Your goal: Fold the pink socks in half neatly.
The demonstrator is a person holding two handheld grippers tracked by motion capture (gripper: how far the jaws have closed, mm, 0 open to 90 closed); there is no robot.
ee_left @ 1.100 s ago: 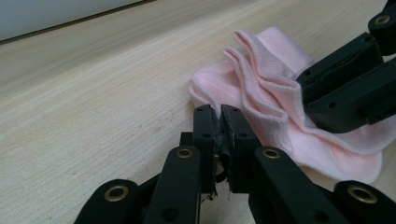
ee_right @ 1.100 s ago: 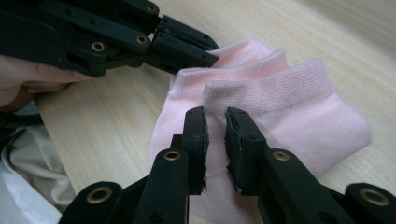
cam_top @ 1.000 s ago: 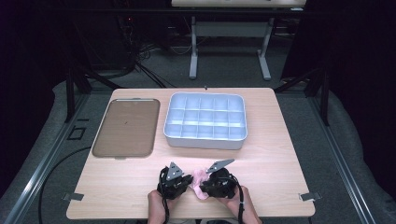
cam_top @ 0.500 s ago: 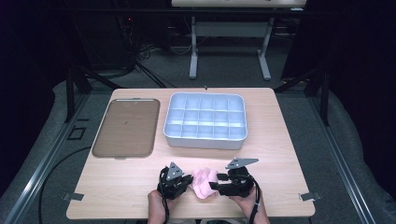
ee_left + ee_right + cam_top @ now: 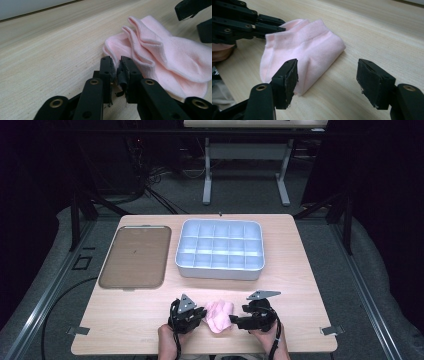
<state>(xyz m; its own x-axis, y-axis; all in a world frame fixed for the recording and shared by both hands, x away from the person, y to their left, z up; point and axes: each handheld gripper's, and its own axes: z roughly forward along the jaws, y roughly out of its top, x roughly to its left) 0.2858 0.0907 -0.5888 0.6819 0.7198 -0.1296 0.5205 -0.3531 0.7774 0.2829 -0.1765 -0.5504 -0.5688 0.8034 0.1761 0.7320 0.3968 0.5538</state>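
Observation:
A folded pink sock (image 5: 219, 316) lies on the wooden table near its front edge, between my two grippers. My left gripper (image 5: 202, 312) stands at the sock's left end. In the left gripper view its jaws (image 5: 116, 61) are nearly together on the sock's (image 5: 160, 52) thin edge, and they have just been opening a little. My right gripper (image 5: 234, 320) is at the sock's right end. Its jaws (image 5: 327, 72) have just been opening and now stand wide, with the sock (image 5: 307, 42) lying in front of them, untouched.
A grey tray (image 5: 220, 270) with several compartments stands at the table's middle back. A flat brown tray (image 5: 135, 255) lies to its left. A white table's legs (image 5: 206, 175) stand on the floor beyond. The table's front edge runs just under my hands.
My right gripper has let go of the sock, opened and drawn away to the right. The sock has spread out on the table. The left gripper has stayed in place.

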